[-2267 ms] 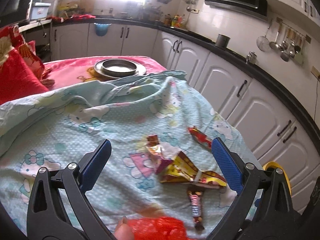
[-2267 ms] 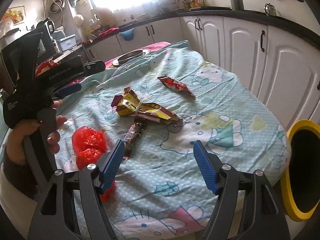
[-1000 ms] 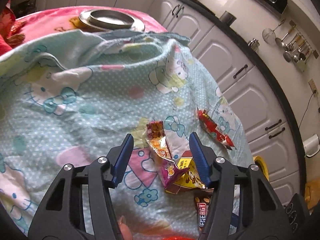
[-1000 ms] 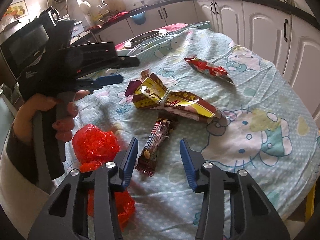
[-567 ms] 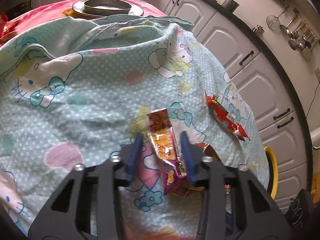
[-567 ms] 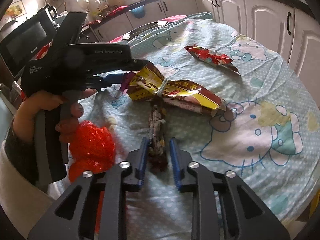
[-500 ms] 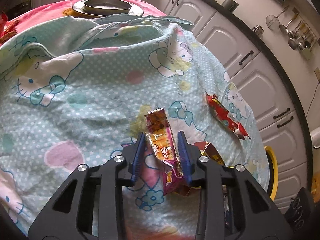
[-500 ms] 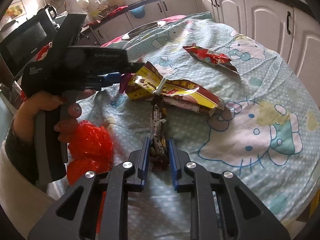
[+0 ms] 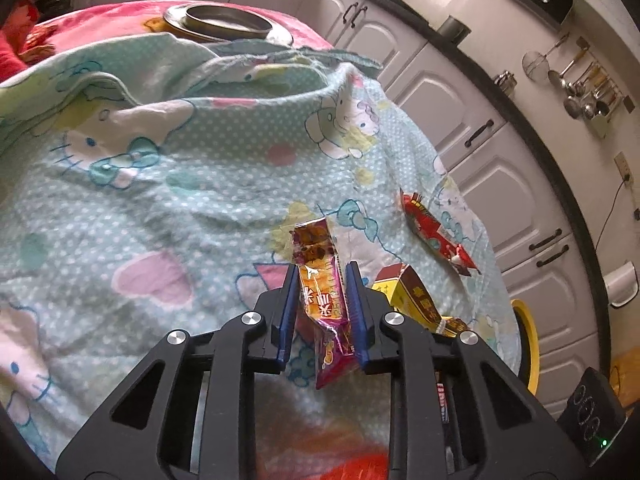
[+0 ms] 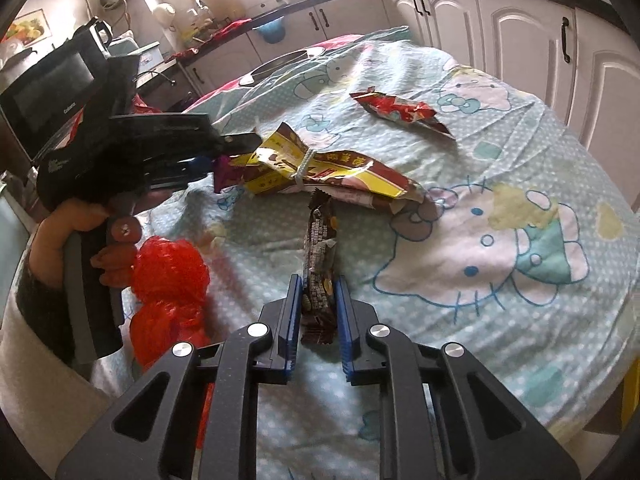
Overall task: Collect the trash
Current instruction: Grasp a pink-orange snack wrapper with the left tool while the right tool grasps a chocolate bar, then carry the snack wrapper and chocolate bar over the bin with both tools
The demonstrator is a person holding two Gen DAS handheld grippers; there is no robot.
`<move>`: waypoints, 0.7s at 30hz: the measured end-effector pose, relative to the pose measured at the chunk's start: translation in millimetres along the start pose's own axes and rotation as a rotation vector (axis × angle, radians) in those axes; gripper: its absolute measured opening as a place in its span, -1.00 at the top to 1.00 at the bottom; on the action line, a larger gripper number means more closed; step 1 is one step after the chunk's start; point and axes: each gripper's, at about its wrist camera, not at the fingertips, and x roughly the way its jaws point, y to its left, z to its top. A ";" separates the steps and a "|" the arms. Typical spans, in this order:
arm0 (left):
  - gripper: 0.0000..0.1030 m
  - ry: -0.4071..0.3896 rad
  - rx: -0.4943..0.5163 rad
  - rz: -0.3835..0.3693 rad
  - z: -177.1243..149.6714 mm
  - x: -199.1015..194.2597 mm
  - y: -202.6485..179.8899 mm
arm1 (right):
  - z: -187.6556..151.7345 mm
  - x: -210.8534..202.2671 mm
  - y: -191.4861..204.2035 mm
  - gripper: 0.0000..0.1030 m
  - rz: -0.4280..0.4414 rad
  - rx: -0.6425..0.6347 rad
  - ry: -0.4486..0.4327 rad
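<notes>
My left gripper is shut on a purple and orange snack wrapper and holds it just above the blue cartoon tablecloth. My right gripper is shut on a brown chocolate bar wrapper that lies on the cloth. A yellow and brown folded bag lies between them, also seen in the left wrist view. A red wrapper lies farther right, and shows in the left wrist view. The left gripper shows in the right wrist view.
A crumpled red plastic bag lies at the near left of the table. A metal dish sits at the far end. White cabinets run along the right. A yellow-rimmed bin stands beside the table's right edge.
Both grippers moved forward and closed: the left onto the purple and orange wrapper, the right onto the chocolate bar wrapper. The left has lifted its wrapper slightly.
</notes>
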 end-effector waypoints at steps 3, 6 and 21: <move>0.67 -0.022 -0.009 -0.005 -3.1 -11.7 2.6 | -0.9 -8.4 -2.4 0.69 -0.006 -0.002 -0.013; 0.67 -0.046 -0.017 -0.006 -4.8 -23.5 4.3 | -0.7 -15.8 -6.5 0.69 -0.010 0.004 -0.028; 0.67 -0.118 0.053 -0.026 -12.3 -60.9 -27.6 | 1.0 -47.0 -15.9 0.69 -0.026 -0.001 -0.078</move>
